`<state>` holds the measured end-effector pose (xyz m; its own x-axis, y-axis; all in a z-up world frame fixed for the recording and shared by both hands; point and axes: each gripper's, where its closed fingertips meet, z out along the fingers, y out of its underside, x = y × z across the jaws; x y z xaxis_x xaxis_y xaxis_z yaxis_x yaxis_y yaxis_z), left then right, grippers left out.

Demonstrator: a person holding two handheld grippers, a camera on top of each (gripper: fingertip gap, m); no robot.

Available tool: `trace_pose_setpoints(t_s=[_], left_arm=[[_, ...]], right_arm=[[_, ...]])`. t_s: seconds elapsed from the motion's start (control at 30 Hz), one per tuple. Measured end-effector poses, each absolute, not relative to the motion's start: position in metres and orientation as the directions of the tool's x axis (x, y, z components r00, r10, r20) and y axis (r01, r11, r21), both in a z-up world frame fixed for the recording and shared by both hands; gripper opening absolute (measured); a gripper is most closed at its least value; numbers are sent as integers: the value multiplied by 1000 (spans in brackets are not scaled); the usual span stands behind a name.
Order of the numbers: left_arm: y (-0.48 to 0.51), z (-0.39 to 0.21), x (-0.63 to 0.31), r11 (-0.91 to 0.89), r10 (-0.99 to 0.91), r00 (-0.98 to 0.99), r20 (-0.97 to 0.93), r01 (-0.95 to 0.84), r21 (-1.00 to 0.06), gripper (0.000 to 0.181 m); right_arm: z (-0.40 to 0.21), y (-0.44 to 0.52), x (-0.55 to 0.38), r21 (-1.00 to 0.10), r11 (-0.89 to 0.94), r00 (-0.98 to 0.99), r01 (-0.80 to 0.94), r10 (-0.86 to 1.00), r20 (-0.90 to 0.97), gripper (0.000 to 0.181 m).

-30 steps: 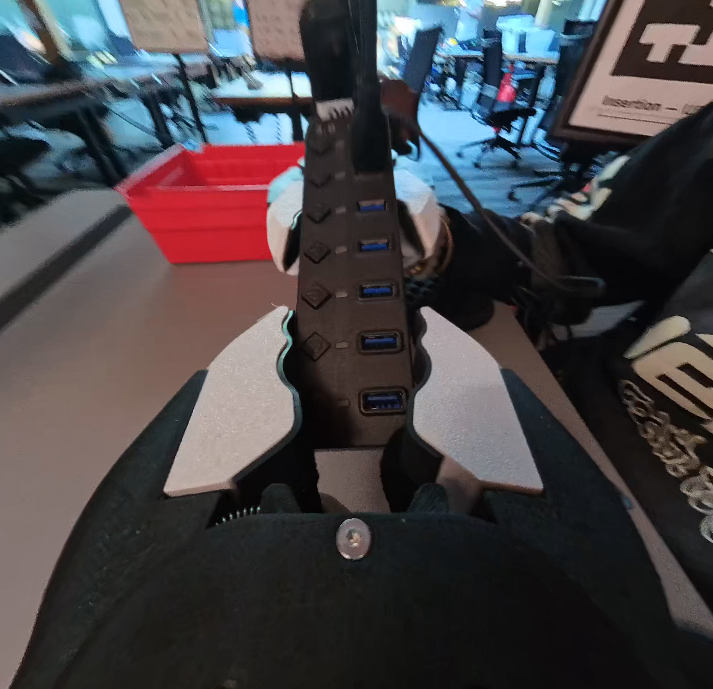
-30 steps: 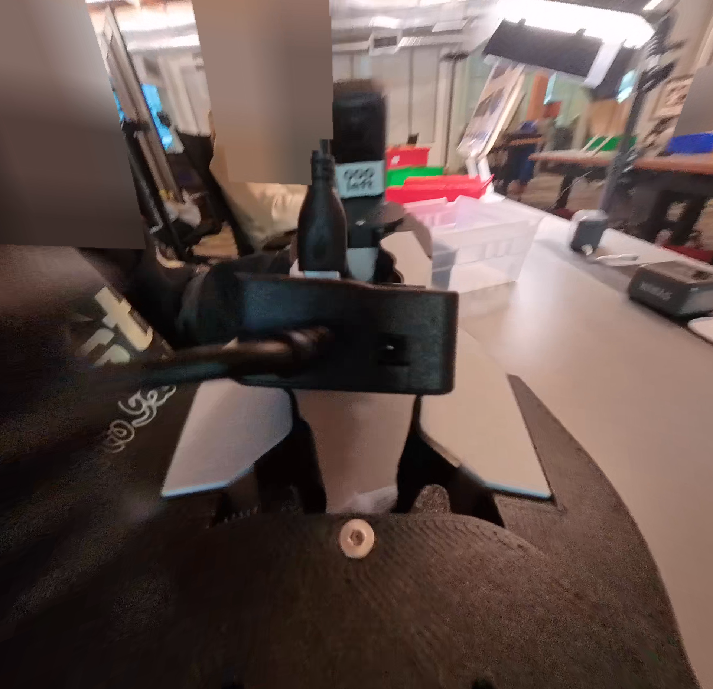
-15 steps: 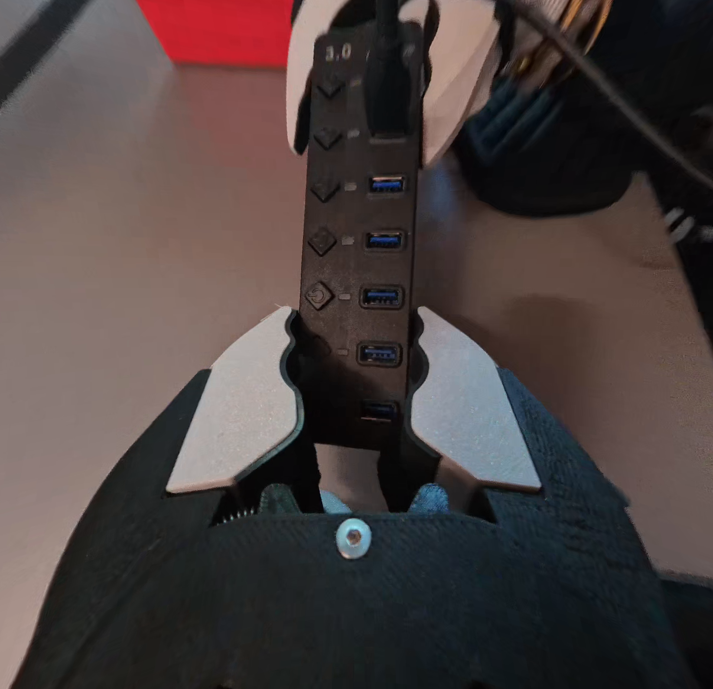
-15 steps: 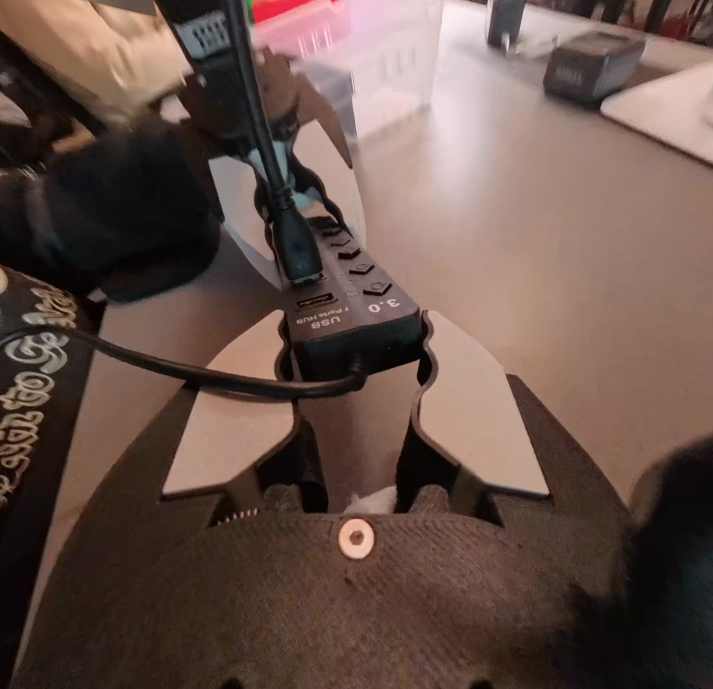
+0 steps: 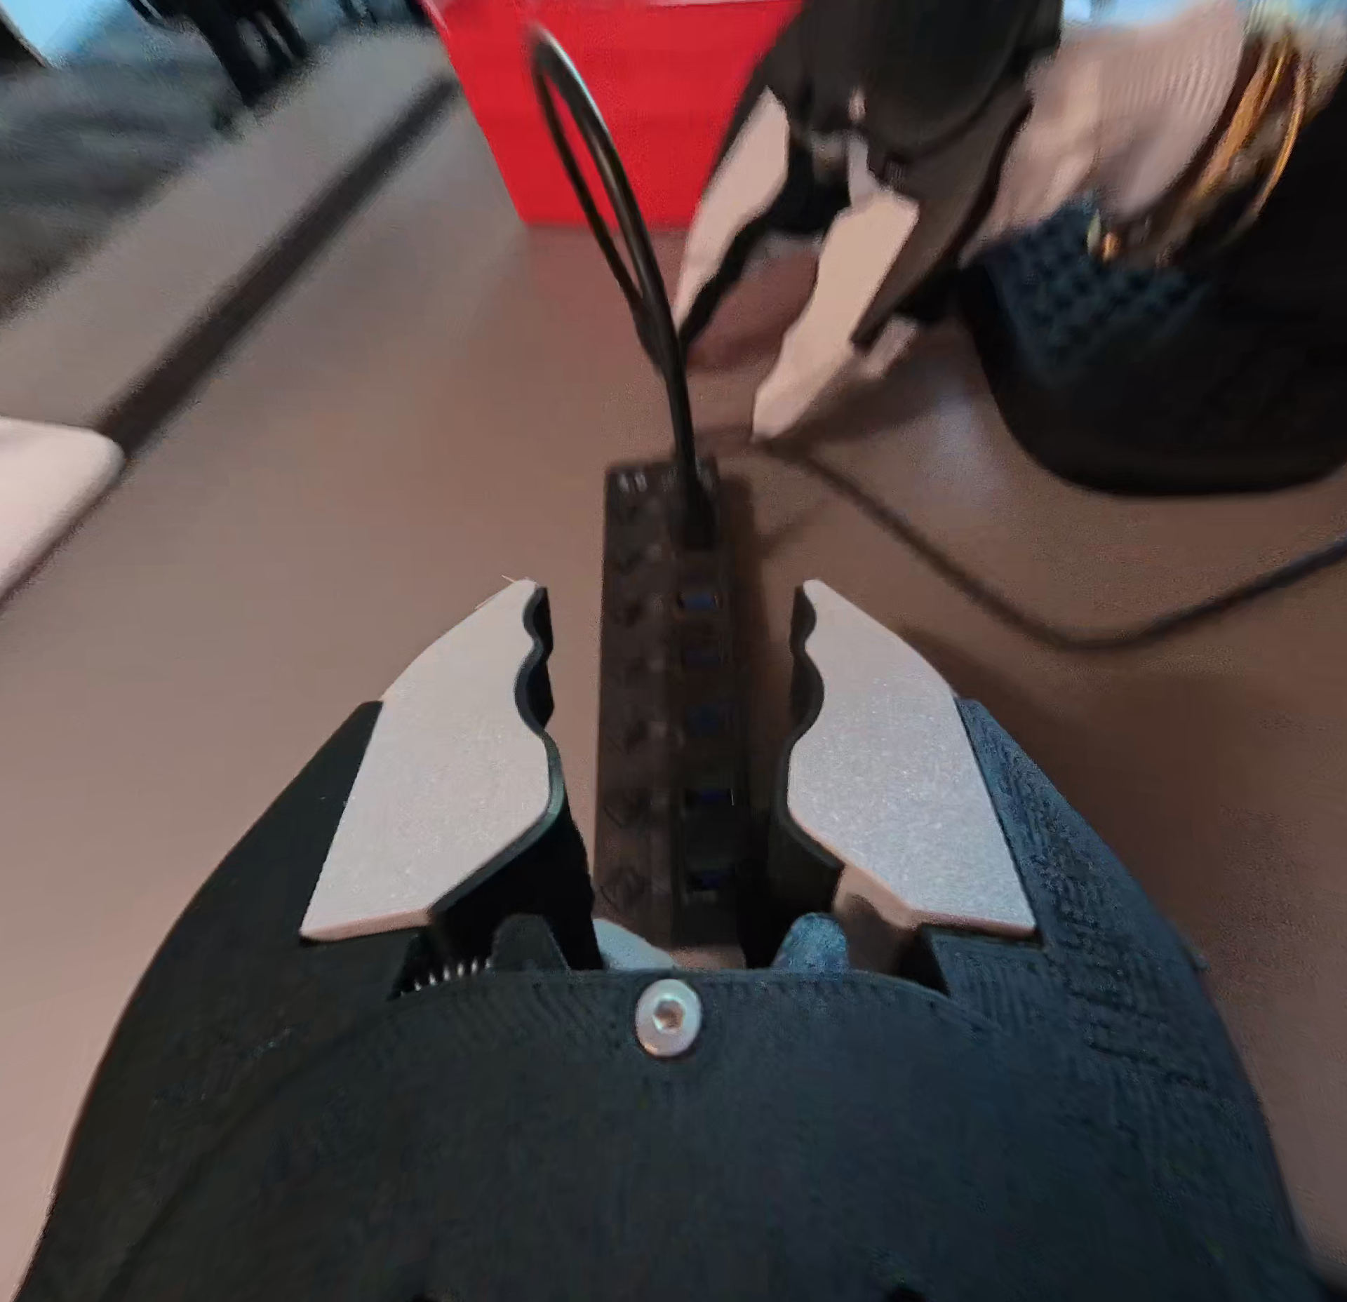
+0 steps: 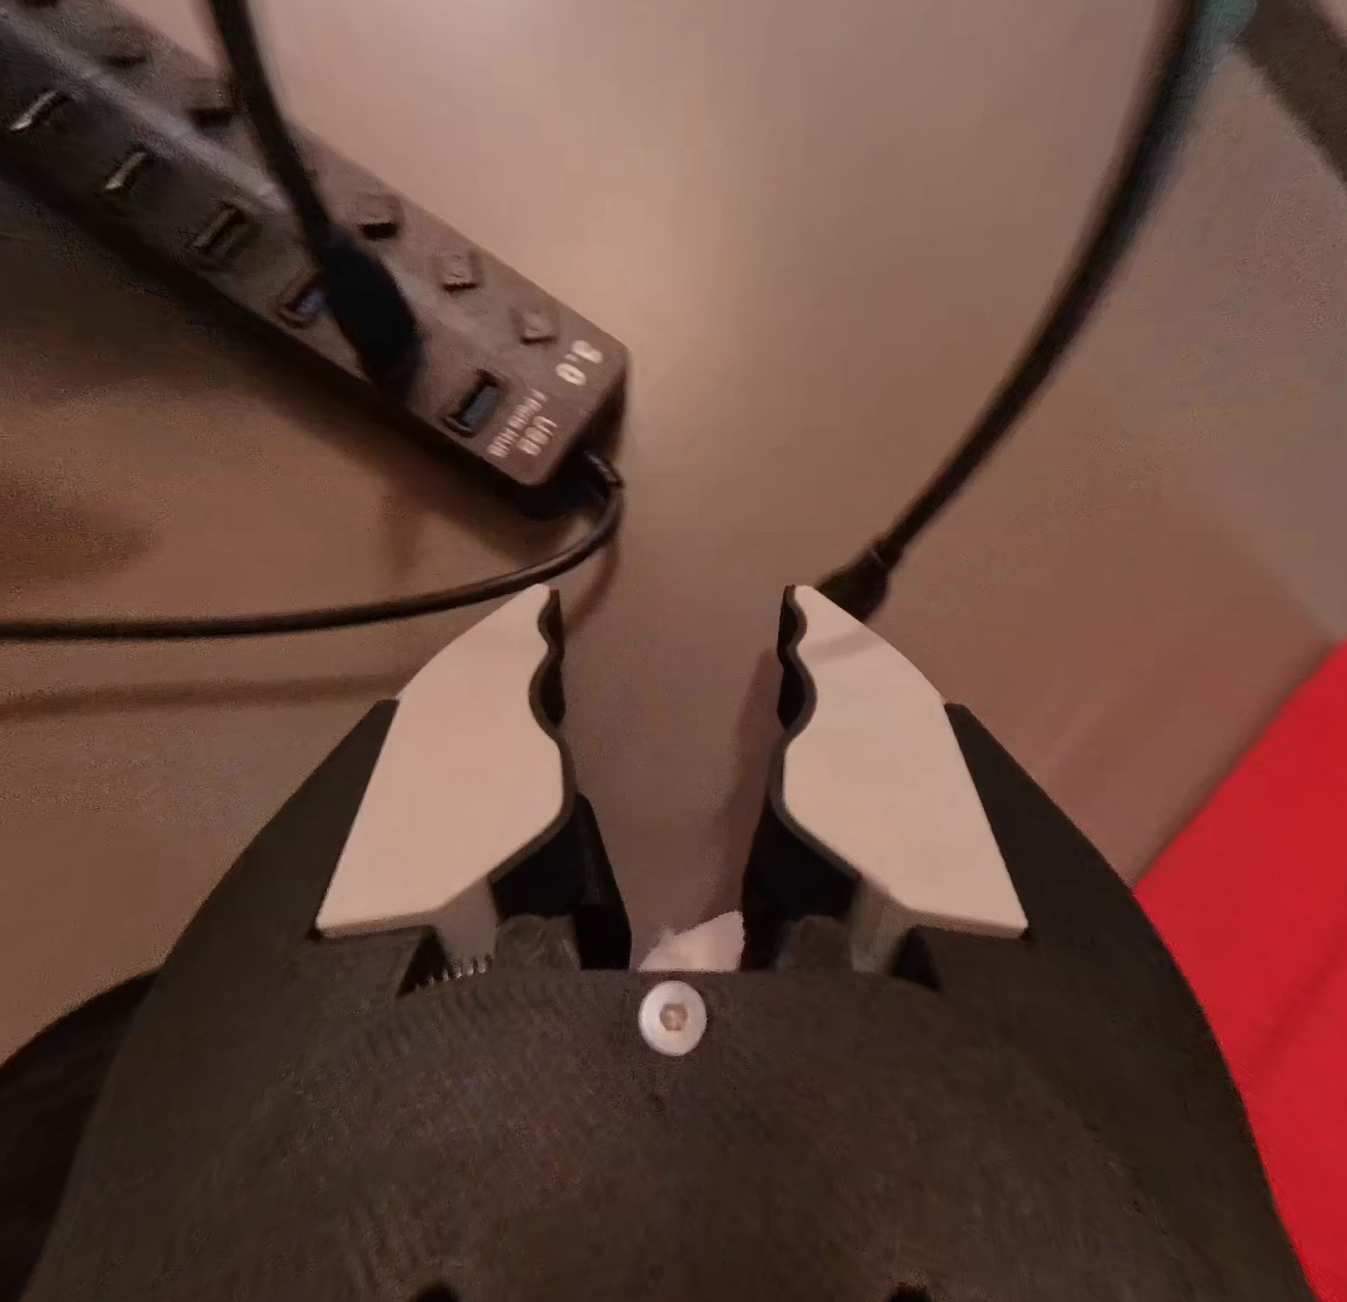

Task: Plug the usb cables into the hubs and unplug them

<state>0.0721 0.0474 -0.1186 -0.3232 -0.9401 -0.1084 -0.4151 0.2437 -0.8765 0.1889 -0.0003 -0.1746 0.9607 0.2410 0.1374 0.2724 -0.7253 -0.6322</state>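
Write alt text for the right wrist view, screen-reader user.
The open right gripper hovers empty over a brown table. A black USB hub lies at upper left with a black cable plug in one port. The hub's own lead trails left in front of the fingers; a second cable end lies just beyond the right fingertip, a red bin at the right edge.

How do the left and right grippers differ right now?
The left gripper straddles the USB hub, which lies between its spread fingers untouched; the right gripper has only bare table between its fingers, the hub off to its left. Both are open and hold nothing.
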Motion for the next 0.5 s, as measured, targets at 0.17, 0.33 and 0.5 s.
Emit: trace_pose_setpoints(t_s=[0.17, 0.33, 0.5], left_arm=[[75, -28, 62, 204, -977, -61, -206, 48, -978, 62], [98, 23, 30, 235, -969, 154, -194, 326, -916, 62], [86, 28, 30, 238, -971, 88, -221, 366, -899, 62]], right_arm=[[-111, 13, 223, -877, -461, 987, 136, -15, 160, 57], [3, -9, 223, -940, 264, 969, 217, -172, 176, 85], [17, -22, 232, -904, 389, 971, 179, -216, 100, 90]])
